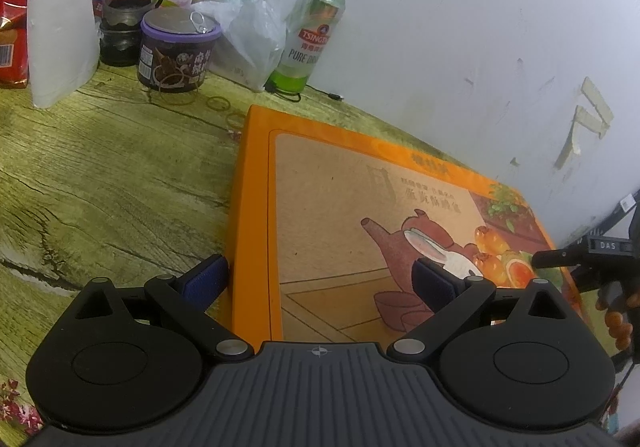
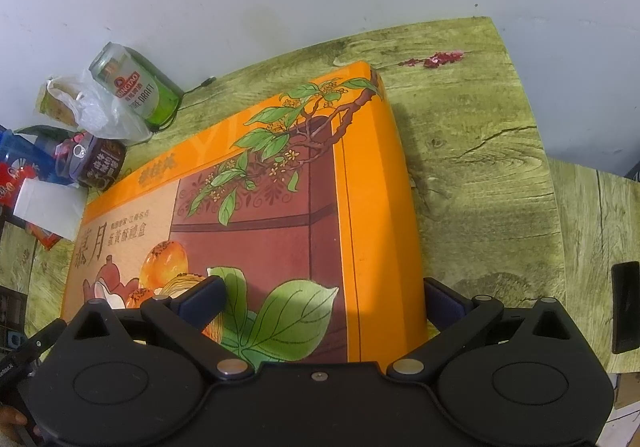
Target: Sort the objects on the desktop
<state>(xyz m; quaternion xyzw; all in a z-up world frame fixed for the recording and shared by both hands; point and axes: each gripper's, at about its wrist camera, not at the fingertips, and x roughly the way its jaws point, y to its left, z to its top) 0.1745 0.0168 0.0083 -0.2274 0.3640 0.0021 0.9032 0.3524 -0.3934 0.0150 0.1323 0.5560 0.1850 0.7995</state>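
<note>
A large flat orange gift box [image 1: 360,207] [image 2: 256,215], printed with a teapot, pastries and leaves, lies on the wood-grain table [image 1: 100,175]. My left gripper [image 1: 322,283] is open wide across the box's left edge. One blue-padded finger [image 1: 208,279] stands beside the box's side and the other finger [image 1: 436,287] is over the lid. My right gripper [image 2: 324,301] is open across the box's right edge, one finger [image 2: 204,299] over the lid and one finger [image 2: 444,303] beside the side wall. The right gripper's body [image 1: 592,259] and a hand show at the left wrist view's right edge.
Behind the box by the white wall stand a green beer can [image 1: 312,39] [image 2: 136,87], a plastic bag [image 1: 248,31], a purple-lidded tin [image 1: 176,51], a dark jar [image 1: 124,23], a white paper roll [image 1: 60,31] and red packets [image 1: 16,7]. Rubber bands [image 1: 218,103] lie loose. A black flat object [image 2: 626,307] lies far right.
</note>
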